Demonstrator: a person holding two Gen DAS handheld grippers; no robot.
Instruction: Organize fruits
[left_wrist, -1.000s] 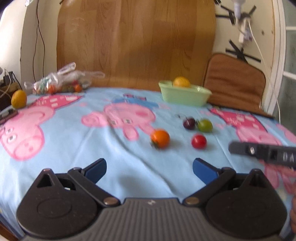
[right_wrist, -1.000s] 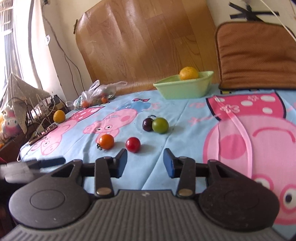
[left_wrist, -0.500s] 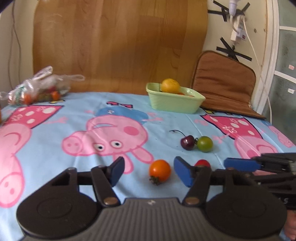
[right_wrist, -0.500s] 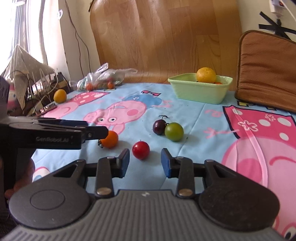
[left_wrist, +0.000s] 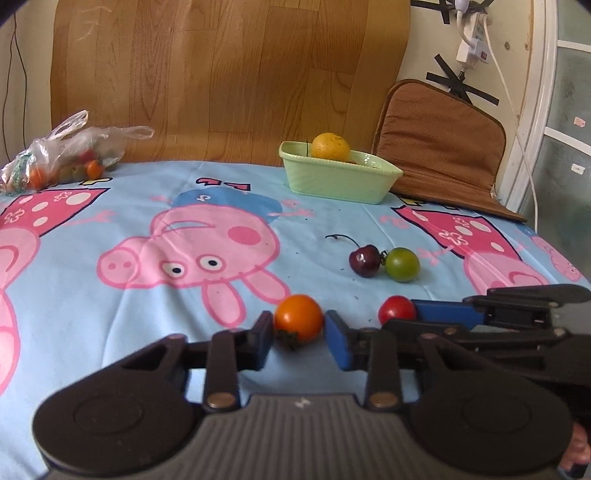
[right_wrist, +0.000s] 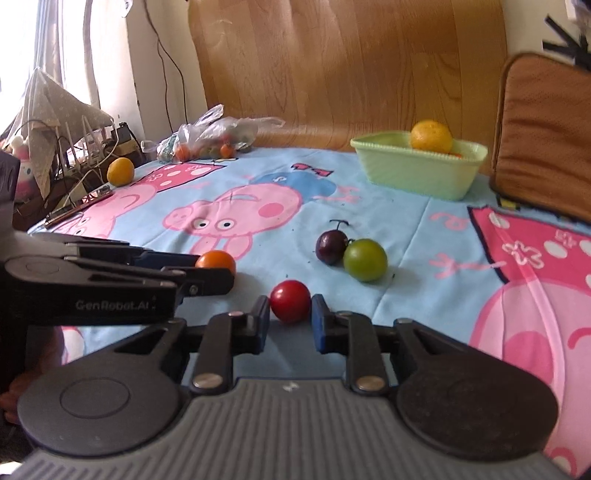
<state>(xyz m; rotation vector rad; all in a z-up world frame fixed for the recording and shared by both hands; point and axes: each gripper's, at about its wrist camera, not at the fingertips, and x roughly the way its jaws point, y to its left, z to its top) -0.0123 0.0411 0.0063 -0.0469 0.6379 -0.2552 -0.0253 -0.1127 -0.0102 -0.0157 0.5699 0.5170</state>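
One orange is already seen in the pale green basket at the far side of the bed, so a start appears to have been made; four small fruits are left on the cartoon-printed sheet, and another orange sits at its far left edge. The left gripper has just been closing and is narrowed around the orange tomato, its blue pads touching or all but touching the skin; the right gripper has just been closing too and is pinched on the red tomato; neither fruit is yet lifted. A dark cherry with a curled stalk and a green tomato lie touching, untouched by either gripper. The fruits are smooth, glossy and round; the basket is ribbed plastic; the sheet is soft and creased; a crinkled clear bag of more fruit lies at the back.
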